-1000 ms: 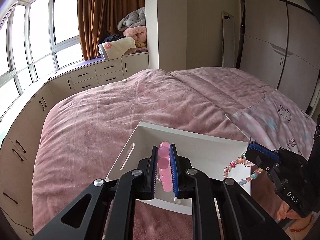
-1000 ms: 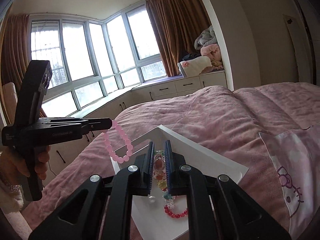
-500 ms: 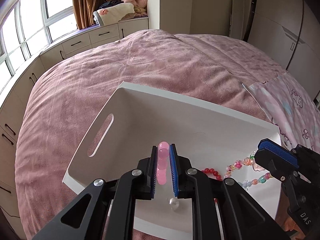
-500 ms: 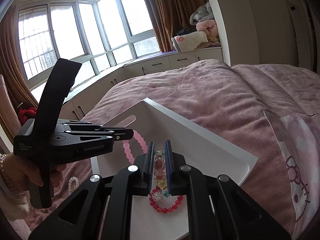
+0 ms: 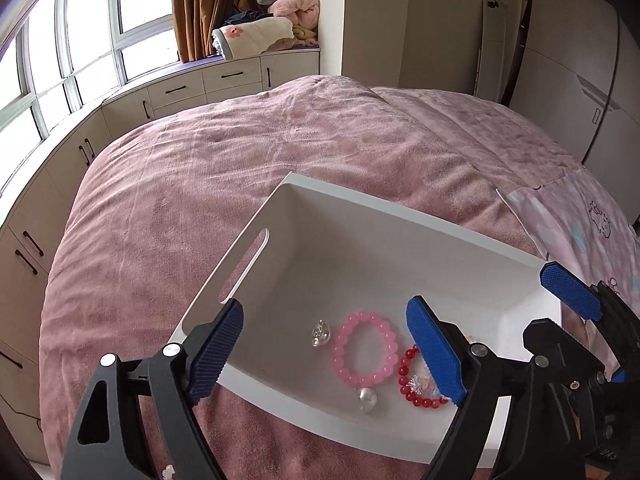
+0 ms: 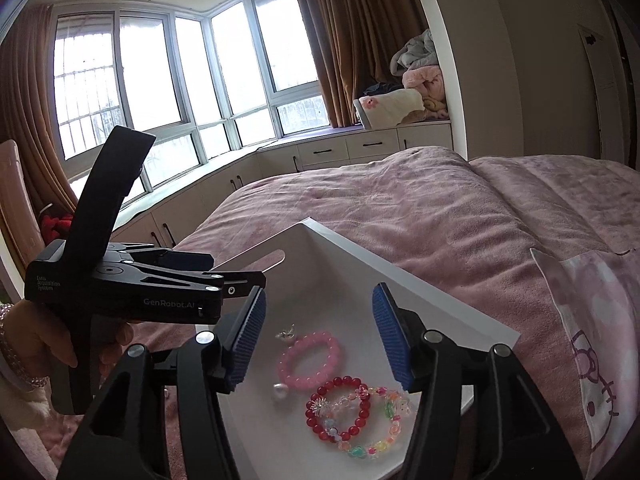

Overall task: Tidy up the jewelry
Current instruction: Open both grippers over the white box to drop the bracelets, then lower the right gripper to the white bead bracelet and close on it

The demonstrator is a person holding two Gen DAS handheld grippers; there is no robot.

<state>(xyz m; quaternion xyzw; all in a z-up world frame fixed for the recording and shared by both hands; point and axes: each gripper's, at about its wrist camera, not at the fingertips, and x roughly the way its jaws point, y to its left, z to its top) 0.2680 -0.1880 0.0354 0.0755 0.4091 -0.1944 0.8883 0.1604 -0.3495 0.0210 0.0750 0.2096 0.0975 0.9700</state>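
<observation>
A white tray (image 5: 396, 212) lies on the pink bed. In it lie a pink bead bracelet (image 5: 365, 349), a red bead bracelet (image 5: 416, 380), a pearl (image 5: 367, 397) and a small silver piece (image 5: 321, 332). In the right wrist view the tray (image 6: 404, 268) also holds the pink bracelet (image 6: 311, 360), the red bracelet (image 6: 338, 410) and a multicoloured bead bracelet (image 6: 380, 424) overlapping it. My left gripper (image 5: 324, 352) is open and empty above the tray's near edge. My right gripper (image 6: 318, 340) is open and empty above the bracelets.
The bed's pink cover (image 5: 224, 168) surrounds the tray. A Hello Kitty pillow (image 6: 592, 340) lies to the right. Low white drawers (image 5: 224, 80) run under the windows, with folded blankets (image 5: 280, 28) on top. The wardrobe (image 5: 568, 72) stands at far right.
Both grippers have opened. The pink bracelet left my left gripper and the multicoloured bracelet left my right; both now lie in the tray.
</observation>
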